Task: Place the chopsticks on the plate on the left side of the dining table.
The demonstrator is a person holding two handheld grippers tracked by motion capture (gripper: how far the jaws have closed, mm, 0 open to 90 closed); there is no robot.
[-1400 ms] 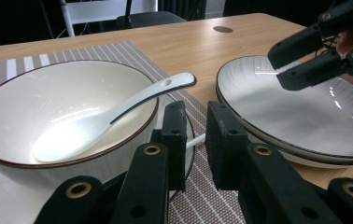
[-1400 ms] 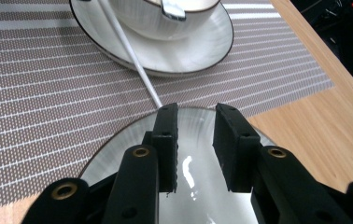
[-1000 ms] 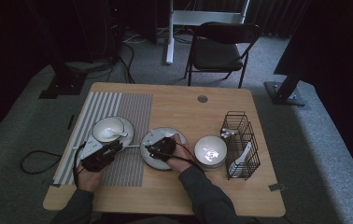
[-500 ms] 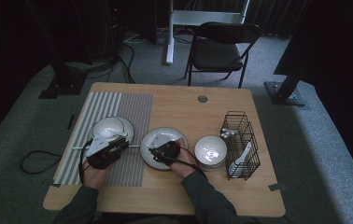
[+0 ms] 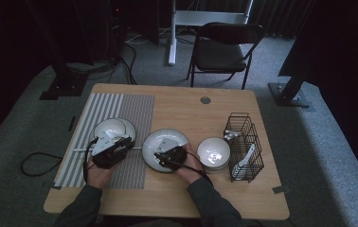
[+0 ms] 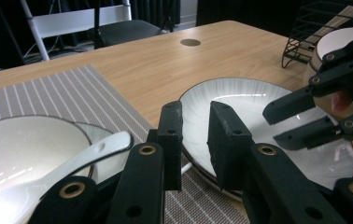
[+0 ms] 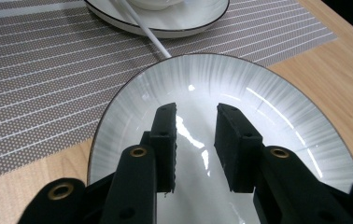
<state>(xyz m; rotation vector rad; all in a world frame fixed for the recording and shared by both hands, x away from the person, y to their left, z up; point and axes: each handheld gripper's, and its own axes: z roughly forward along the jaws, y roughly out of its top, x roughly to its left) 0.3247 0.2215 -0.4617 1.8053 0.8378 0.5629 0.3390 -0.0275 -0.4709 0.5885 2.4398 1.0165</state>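
Note:
A white plate with a dark rim (image 5: 167, 141) (image 7: 277, 112) lies mid-table. My right gripper (image 5: 163, 155) (image 7: 194, 109) hovers over its middle, open, with only glossy plate between the fingers. My left gripper (image 5: 125, 144) (image 6: 193, 112) sits just left of the plate over the placemat (image 6: 72, 88) and points at the plate's rim (image 6: 240, 86). Its jaws have just been opening, with a narrow gap and nothing between them. A white bowl on a saucer (image 5: 113, 127) (image 6: 20, 140) holds a white spoon (image 6: 88, 156). The right gripper's fingers (image 6: 300, 100) show beyond the plate.
A second white bowl (image 5: 213, 152) stands right of the plate. A black wire basket (image 5: 243, 146) with white utensils stands near the right edge. Two striped placemats (image 5: 134, 111) cover the left part of the wooden table (image 5: 191, 111). A thin white rod (image 7: 142, 28) runs from the saucer to the plate.
The left gripper has crept slightly right and away from me, toward the plate. The right hand has barely shifted over the plate.

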